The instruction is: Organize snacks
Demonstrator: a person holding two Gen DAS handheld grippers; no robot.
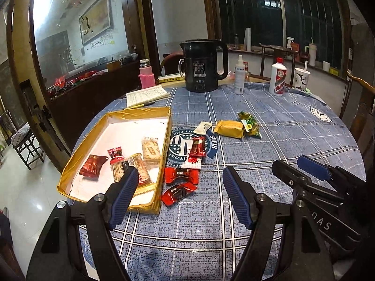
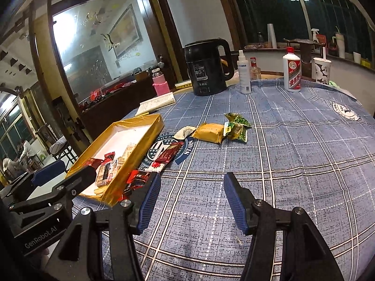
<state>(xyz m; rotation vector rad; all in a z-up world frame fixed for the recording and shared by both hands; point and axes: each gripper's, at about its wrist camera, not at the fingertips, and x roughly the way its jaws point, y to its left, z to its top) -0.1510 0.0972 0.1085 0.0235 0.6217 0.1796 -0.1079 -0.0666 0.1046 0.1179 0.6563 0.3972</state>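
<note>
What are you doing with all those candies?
A person is sorting snacks into the gold box with two hand-held grippers. Some packets already lie in the box; red candies, a yellow pack and a green pack are on the tablecloth outside it. The left gripper and right gripper are both open and empty, above the cloth.

I see a blue cloth (image 1: 293, 140) with a white grid on the desk, a gold tray (image 1: 161, 145) lined white, red candies (image 1: 179, 182), a yellow packet (image 1: 229, 128), a green packet (image 1: 250, 123), a black kettle (image 1: 201, 68).
</note>
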